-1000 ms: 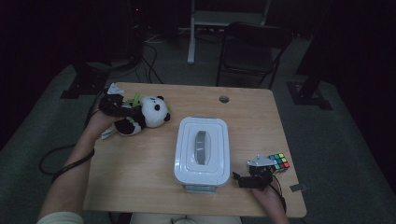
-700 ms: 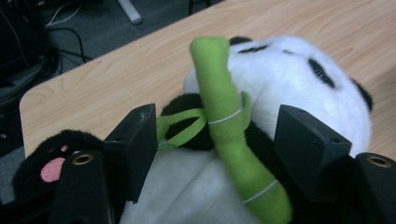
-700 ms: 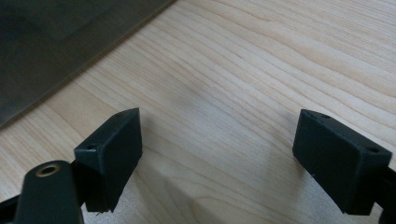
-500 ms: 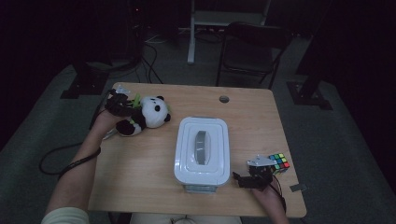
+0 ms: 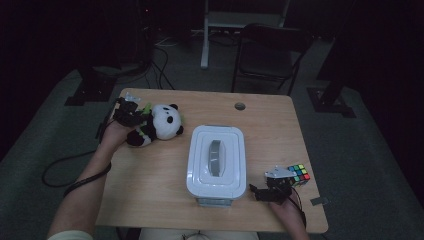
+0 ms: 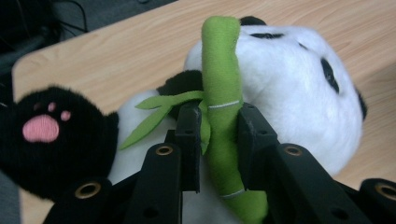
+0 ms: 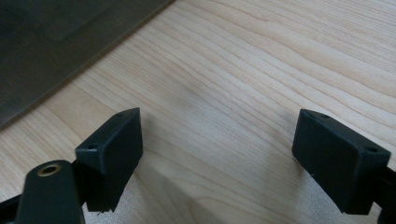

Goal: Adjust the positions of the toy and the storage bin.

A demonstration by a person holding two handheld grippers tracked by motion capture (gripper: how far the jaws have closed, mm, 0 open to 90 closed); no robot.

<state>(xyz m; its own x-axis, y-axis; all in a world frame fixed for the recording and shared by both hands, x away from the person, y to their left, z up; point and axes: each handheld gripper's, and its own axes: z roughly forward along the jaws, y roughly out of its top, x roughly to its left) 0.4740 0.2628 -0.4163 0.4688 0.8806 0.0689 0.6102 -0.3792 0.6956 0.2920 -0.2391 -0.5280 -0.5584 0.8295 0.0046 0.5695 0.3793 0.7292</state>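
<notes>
Since the soft, light black-and-white plush panda (image 6: 285,88) yields easily, its green felt bamboo stalk (image 6: 223,116) is pinched by the left claw (image 6: 217,140); the right claw (image 7: 233,158) is spread, ungripped, over the wooden worktop (image 7: 261,70).

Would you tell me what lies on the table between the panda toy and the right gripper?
In the high view, the white lidded box lies between the panda toy and the right gripper, which rests open beside the colour cube.

Dim high view, room black beyond the lit table (image 5: 150,190); both gripper views brighter, with soft shadows under blurred near jaws.
</notes>
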